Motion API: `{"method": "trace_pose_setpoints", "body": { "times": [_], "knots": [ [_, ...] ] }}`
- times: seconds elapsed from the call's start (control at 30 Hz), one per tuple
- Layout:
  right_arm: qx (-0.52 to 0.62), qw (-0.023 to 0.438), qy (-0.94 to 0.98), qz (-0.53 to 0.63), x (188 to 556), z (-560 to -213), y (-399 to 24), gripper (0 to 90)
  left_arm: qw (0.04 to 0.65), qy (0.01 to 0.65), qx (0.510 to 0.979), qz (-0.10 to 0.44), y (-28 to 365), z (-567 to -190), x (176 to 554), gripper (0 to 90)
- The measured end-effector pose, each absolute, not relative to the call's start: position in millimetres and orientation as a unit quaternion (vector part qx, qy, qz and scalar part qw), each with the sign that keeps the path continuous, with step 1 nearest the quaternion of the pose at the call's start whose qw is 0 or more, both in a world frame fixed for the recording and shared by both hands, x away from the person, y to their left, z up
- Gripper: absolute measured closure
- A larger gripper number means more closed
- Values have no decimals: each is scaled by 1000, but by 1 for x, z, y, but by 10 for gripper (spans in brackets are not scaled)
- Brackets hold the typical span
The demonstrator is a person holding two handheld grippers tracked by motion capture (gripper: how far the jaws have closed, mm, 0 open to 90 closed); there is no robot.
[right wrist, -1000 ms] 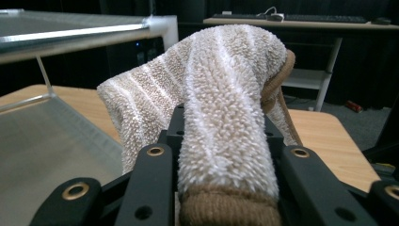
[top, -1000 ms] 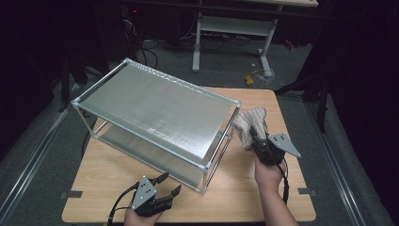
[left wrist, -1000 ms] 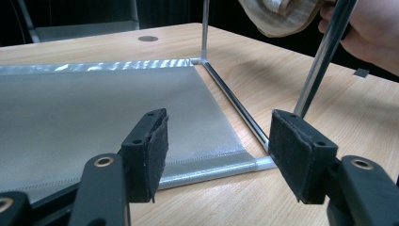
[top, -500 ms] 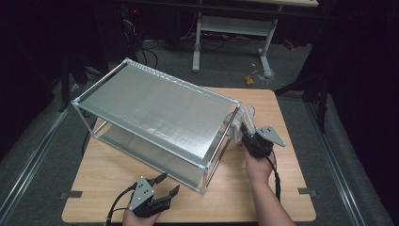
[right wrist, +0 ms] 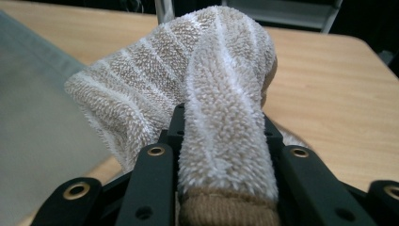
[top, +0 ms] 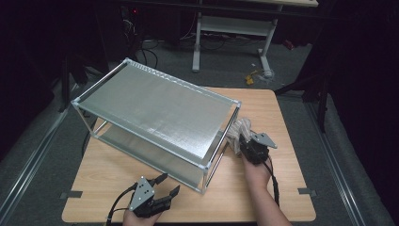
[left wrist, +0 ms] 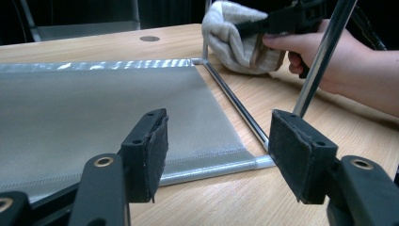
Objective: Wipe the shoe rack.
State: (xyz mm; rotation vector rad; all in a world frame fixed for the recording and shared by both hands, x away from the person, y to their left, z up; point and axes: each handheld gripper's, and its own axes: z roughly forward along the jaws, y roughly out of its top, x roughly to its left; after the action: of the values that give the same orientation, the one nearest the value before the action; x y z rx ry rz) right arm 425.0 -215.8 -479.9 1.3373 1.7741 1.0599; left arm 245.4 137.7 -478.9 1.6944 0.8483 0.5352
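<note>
A fluffy beige-and-white striped terry cloth [right wrist: 207, 94] is seen beside a matt silver-grey metal two-tier shelf [top: 155, 106] on a smooth light wooden table [top: 277, 113].

We see a beige, white-striped terry cloth [top: 239, 134] bunched into a thick fold, clamped between the jaws of the right gripper [top: 244, 143]. It hangs just beside the silver rack's [top: 155, 101] right end, above the counter [top: 263, 108].
</note>
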Motion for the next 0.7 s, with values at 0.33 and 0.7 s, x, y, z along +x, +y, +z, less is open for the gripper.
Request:
{"method": "trace_pose_setpoints", "body": {
  "times": [0.33,0.7],
  "knots": [
    [511,332,680,408,421,-483,-215,691,554,358,717,225,136,-479,245,385],
    [488,356,639,476,415,-429,-214,690,555,356,717,227,137,-478,245,385]
  ]
}}
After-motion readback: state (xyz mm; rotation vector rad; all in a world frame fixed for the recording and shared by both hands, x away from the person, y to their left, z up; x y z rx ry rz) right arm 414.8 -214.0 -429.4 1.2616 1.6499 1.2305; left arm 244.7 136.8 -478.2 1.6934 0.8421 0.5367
